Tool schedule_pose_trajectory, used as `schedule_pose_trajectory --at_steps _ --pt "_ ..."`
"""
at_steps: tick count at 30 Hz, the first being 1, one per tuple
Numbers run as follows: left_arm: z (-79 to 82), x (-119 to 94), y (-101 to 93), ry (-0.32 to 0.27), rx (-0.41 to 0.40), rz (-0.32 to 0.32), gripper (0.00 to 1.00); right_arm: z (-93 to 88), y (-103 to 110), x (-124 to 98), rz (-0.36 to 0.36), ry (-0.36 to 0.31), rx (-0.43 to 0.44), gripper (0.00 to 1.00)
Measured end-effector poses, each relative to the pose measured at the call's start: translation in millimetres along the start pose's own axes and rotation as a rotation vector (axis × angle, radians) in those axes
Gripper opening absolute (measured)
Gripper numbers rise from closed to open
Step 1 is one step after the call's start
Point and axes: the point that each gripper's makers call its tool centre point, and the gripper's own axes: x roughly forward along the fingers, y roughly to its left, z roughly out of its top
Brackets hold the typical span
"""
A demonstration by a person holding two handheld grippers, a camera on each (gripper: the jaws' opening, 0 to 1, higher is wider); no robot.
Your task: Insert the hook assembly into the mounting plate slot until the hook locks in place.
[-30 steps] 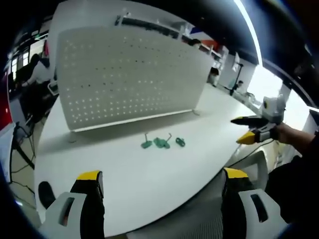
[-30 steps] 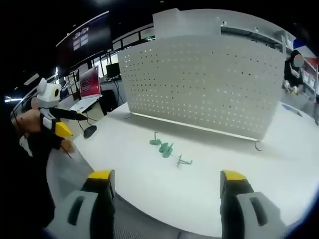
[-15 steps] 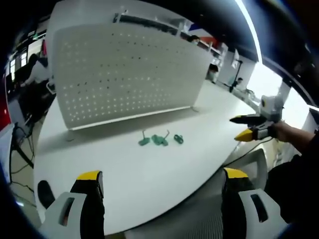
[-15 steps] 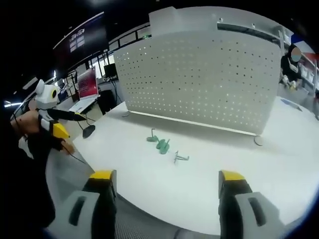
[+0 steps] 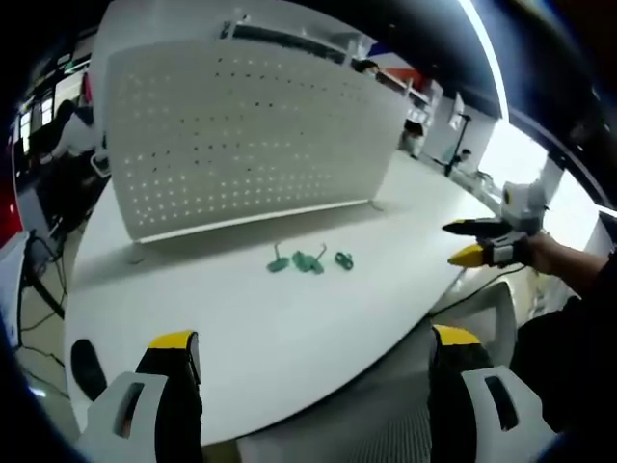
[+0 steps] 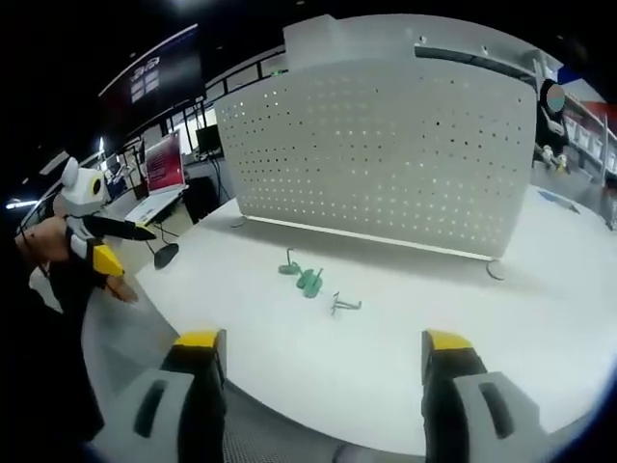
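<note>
Small green hook parts (image 5: 308, 260) lie in a loose cluster on the white table (image 5: 241, 338), in front of the upright white perforated mounting plate (image 5: 241, 135). The right gripper view has the same green hook parts (image 6: 304, 280) with a metal wire hook (image 6: 344, 306) beside them, below the perforated plate (image 6: 386, 145). My left gripper (image 5: 313, 362) hangs open at the table's near edge, well short of the parts. My right gripper (image 6: 318, 357) is open too, holding nothing. Each gripper appears in the other's view: the right gripper (image 5: 482, 241) and the left gripper (image 6: 101, 241).
A dark computer mouse (image 6: 166, 255) lies near the table's left edge, with a red-screened laptop (image 6: 164, 164) behind it. A person's sleeve (image 5: 578, 280) holds the right gripper. A seated person (image 6: 554, 125) is at desks beyond the plate.
Both views have drifted slightly, so the hook parts sit a little higher in the pictures. The parts themselves have not moved. Both grippers stay open.
</note>
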Motion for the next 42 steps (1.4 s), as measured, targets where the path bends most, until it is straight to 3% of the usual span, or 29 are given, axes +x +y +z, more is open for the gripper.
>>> schedule_pose_trajectory --at_steps 8,13,16,20,25,32,37,40,42 --pt "1.5 1 3.6 -0.002 -0.01 0.005 1.0 11.9 0 14 0.016 -0.01 -0.017 0.76" --pt "0.1 4 5.5 0.007 -0.015 0.004 1.0 14.8 0 33 0.053 0.005 -0.013 0.72" --pt "-0.3 4 6.8 0.011 -0.018 0.003 1.0 29.0 3 44 0.072 -0.055 -0.005 0.64" --pt "-2.5 1 11.7 0.017 -0.018 0.007 1.0 37.4 6 62 0.094 -0.06 0.01 0.61" --pt "0.3 -3 19.4 -0.003 -0.038 0.018 1.0 34.5 9 86 0.121 -0.036 0.006 0.56" --pt "1.5 -5 29.5 -0.001 -0.046 0.039 1.0 18.8 17 125 0.154 0.044 -0.076 0.45" --pt "3.0 -6 33.4 0.0 -0.047 0.048 1.0 14.4 17 150 0.17 0.068 -0.036 0.43" --pt "0.0 -5 34.0 0.009 -0.055 0.047 1.0 14.7 18 160 0.188 0.071 0.066 0.4" --pt "-4.5 -4 34.5 0.019 -0.062 0.048 1.0 11.8 13 169 0.177 0.077 0.042 0.39"
